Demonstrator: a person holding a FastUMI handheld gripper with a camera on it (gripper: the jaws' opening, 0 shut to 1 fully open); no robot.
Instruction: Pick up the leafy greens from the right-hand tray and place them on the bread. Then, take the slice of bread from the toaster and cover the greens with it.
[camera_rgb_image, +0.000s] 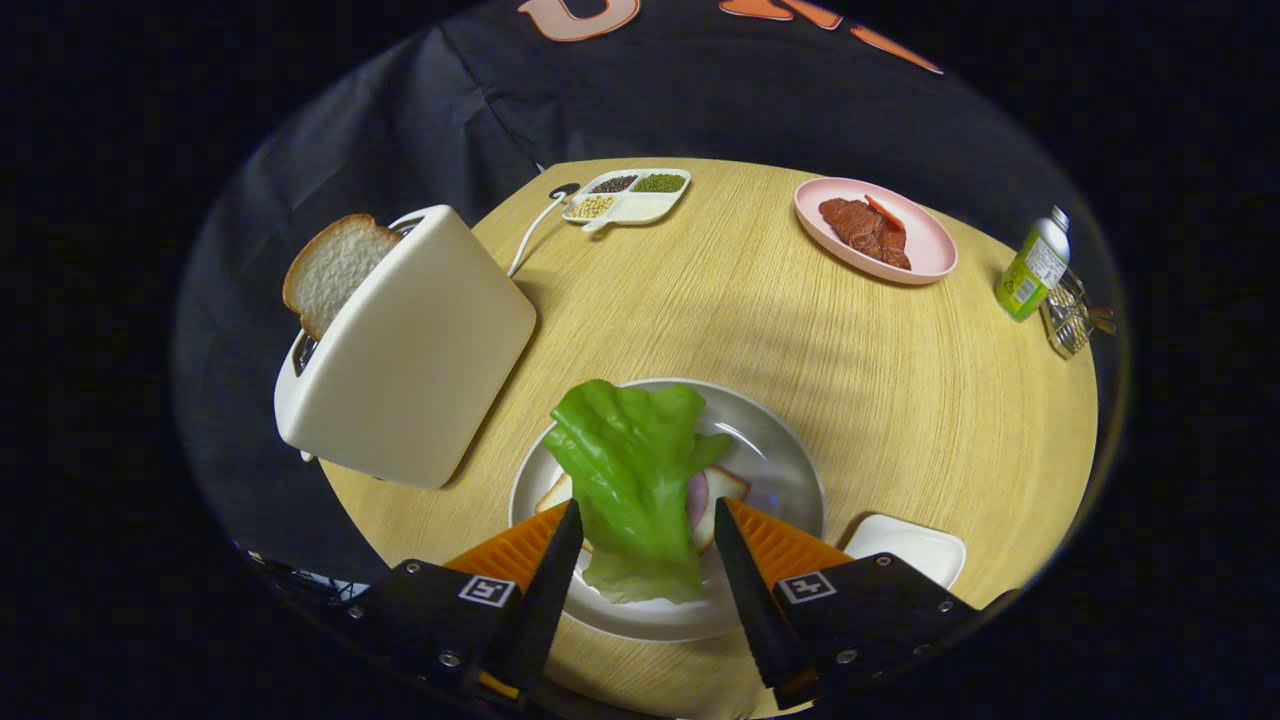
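A green lettuce leaf (630, 470) lies across a slice of bread (728, 486) on a grey plate (790, 450), with a pink slice of ham (697, 500) peeking out under it. My gripper (648, 505) hovers over the near side of the plate, open, one finger on each side of the leaf's near end and neither pressing on it. A white toaster (420, 350) stands to the left of the plate, with a slice of bread (335, 270) sticking up out of its slot.
A small white tray (905, 548) sits just right of the plate, by the table's edge. Farther back are a pink plate (930, 250) with meat, a divided dish (630, 195) of beans, a green-labelled bottle (1032, 265) and a wire object (1068, 318).
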